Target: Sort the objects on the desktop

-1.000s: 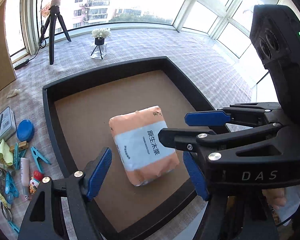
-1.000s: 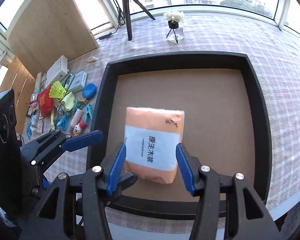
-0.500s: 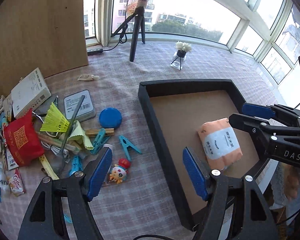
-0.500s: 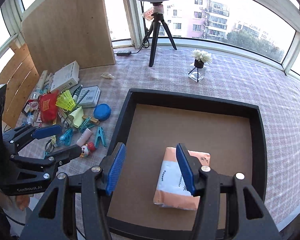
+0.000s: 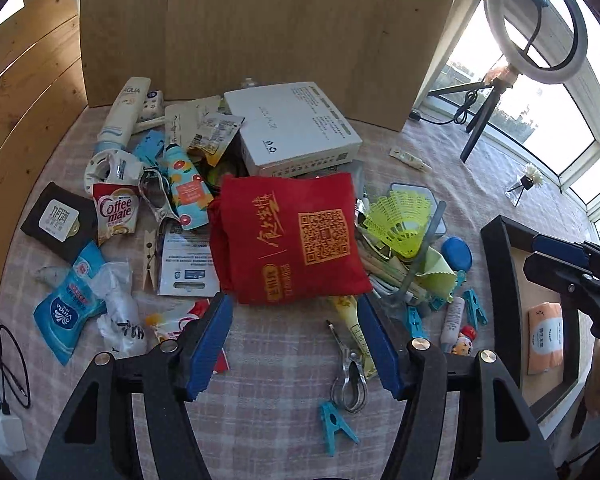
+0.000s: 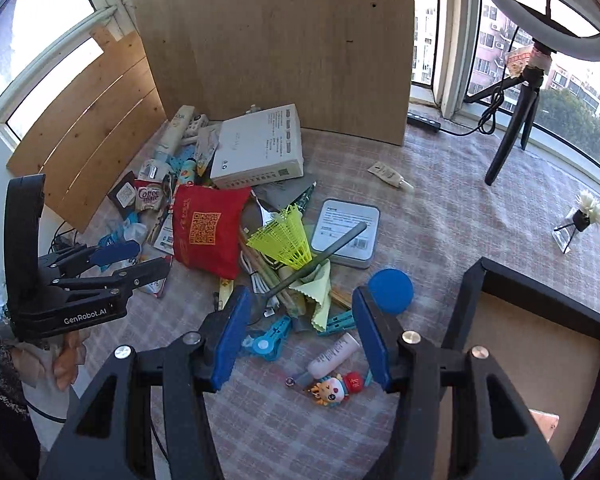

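A heap of desk items lies on the checked cloth. A red pouch with a QR code sits in its middle, just beyond my left gripper, which is open and empty. It also shows in the right wrist view. My right gripper is open and empty above blue pegs, a yellow cloth and a small white tube. The orange tissue pack lies in the black tray at the right.
A white box, yellow shuttlecock, grey tin, blue disc, metal clip and doll keyring lie around. A wooden board stands behind. A ring-light tripod and vase stand at the right.
Both grippers have swung left, away from the tray and the tissue pack left lying in it, and now face the heap of items. Both stay open.
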A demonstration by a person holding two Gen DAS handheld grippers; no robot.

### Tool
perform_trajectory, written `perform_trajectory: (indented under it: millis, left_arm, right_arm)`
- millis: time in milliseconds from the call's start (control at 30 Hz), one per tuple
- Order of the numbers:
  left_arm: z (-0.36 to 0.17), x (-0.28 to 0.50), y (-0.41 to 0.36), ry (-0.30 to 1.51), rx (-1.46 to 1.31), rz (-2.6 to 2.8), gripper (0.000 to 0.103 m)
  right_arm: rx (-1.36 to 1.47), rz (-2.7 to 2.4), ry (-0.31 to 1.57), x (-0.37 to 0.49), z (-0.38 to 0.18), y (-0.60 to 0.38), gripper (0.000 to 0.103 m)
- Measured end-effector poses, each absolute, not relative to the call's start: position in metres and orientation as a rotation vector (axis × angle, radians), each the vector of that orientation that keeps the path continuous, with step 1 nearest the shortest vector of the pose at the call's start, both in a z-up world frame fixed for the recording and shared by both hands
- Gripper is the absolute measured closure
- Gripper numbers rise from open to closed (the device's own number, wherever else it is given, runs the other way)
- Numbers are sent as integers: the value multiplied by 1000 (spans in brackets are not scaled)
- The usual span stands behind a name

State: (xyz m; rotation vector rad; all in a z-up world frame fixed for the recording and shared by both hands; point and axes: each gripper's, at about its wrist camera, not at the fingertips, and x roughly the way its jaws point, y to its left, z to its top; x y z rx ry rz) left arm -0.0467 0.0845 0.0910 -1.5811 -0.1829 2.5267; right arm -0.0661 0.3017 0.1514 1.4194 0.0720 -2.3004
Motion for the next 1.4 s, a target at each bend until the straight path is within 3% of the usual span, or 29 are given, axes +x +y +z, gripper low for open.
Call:
perform_trajectory:
  millis: [367, 533, 900, 1400]
  left_arm:
    - [60, -83, 59, -197, -1586, 2454, 39]
    - [48, -96, 61, -233, -1581, 2408, 28]
    - [38, -109, 69, -275, -1563, 2334, 28]
    - [59, -107, 79, -232, -1490, 2353, 43]
  right_arm:
    - [1537, -2121, 113, -128, 104, 207, 51]
    - [1582, -2084, 138, -143, 86, 191, 48]
    - [1604, -2022, 122, -154, 65, 172, 48]
    - [1609, -1974, 60, -156, 72, 167, 61]
